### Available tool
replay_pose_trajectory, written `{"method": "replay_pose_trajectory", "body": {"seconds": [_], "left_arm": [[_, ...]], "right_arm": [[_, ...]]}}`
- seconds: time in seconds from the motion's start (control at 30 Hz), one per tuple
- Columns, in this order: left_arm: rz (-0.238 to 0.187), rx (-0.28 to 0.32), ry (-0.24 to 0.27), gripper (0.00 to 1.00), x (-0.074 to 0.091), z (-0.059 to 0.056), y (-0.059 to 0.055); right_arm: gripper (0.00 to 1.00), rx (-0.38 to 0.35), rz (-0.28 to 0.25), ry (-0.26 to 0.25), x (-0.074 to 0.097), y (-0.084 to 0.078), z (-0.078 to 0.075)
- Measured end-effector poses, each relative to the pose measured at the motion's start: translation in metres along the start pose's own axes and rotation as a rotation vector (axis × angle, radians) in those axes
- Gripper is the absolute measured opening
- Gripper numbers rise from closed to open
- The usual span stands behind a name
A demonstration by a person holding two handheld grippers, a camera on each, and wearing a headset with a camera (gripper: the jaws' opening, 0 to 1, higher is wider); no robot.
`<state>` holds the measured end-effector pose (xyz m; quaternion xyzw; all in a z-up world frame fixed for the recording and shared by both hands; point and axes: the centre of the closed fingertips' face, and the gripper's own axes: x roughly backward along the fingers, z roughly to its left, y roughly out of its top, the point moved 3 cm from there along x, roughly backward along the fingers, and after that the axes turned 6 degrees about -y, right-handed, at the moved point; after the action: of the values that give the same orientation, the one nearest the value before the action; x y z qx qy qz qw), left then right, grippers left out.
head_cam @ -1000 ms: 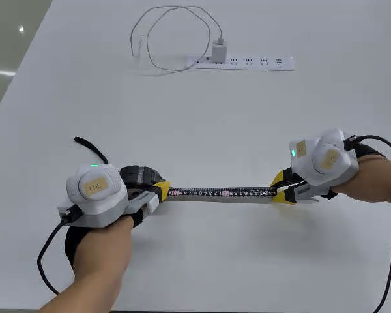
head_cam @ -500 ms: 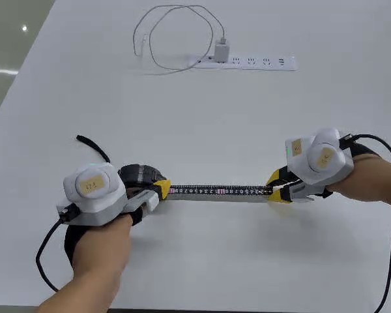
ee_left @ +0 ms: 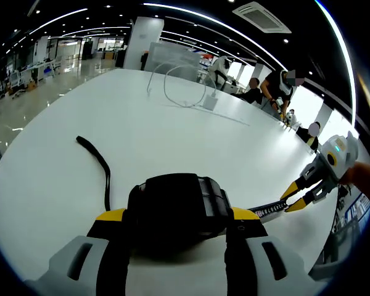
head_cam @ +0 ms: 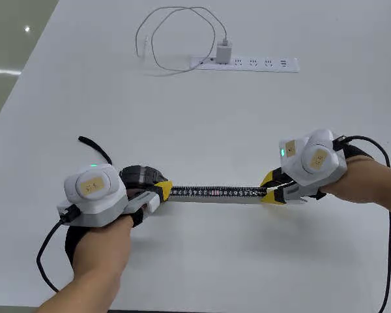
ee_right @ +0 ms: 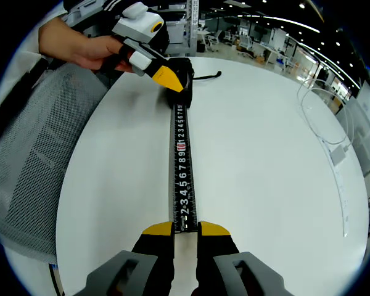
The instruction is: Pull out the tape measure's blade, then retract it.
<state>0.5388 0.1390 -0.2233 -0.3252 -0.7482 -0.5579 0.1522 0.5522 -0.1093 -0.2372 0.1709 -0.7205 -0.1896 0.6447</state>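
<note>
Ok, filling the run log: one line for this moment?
left gripper: shut on tape measure | right gripper: shut on blade tip | blade: extended

Left hand-held gripper (head_cam: 161,190), right hand-held gripper (head_cam: 271,188): white shells (head_cam: 107,203), tan stickers (head_cam: 94,186), yellow tips (head_cam: 163,188), blk cables (head_cam: 47,246).

tape measure case (ee_left: 176,206): black matt plastic, ribbed | blade (ee_right: 182,160): dark, matt | table (head_cam: 247,117): white, smooth, faint sheen

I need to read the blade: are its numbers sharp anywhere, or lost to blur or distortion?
Right gripper view: numbers on the black metal tape blade read sharp, straight. Head view: markings too small to read. Left gripper view: blade tiny, near the warped edge.
</note>
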Motion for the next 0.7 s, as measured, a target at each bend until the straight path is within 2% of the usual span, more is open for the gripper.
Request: {"method": "replay_pose_trajectory", "body": {"seconds": [0.7], "left_arm": [[-0.002, 0.014, -0.011, 0.59, 0.002, 0.000, 0.000]], "right_arm": [[0.08, 0.006, -0.044, 0.016, -0.013, 0.022, 0.000]]}}
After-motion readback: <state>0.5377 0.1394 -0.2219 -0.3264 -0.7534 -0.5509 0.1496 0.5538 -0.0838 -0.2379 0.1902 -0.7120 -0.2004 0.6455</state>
